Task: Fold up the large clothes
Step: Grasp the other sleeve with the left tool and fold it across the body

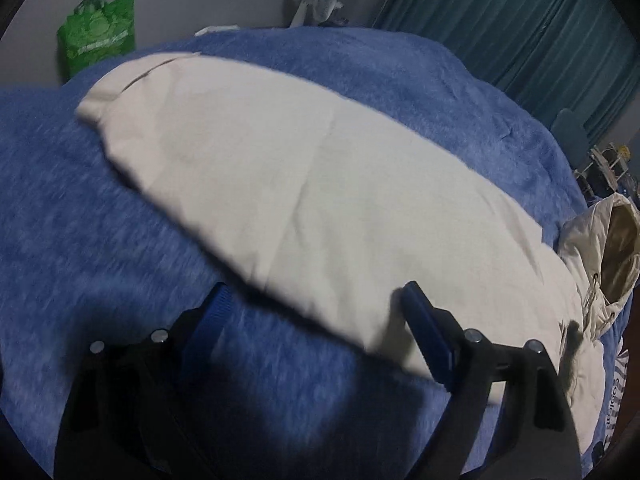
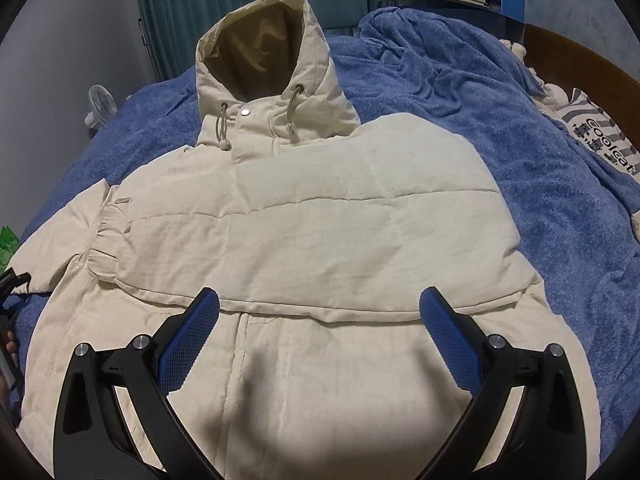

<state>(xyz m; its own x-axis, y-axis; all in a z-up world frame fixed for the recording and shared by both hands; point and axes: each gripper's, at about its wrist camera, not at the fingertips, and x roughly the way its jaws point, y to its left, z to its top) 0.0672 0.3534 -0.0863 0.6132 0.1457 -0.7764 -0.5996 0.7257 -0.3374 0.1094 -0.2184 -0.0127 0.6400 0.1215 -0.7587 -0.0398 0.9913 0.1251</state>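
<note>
**Padded coat half folded on the bed**

The coat (image 2: 304, 216) lies flat on the blue bed (image 2: 540, 200), hood (image 2: 264, 40) at 12 o'clock. It looks puffy, soft and springy, so a hem or sleeve edge is probably the best hold. The right hand-held gripper (image 2: 320, 320) hovers wide and empty over the front. The left hand-held gripper (image 1: 316, 312) is also wide, empty, at the coat's edge. Only the left view shows the extended sleeve (image 1: 280, 168); only the right shows the hood's opening head-on.
</note>
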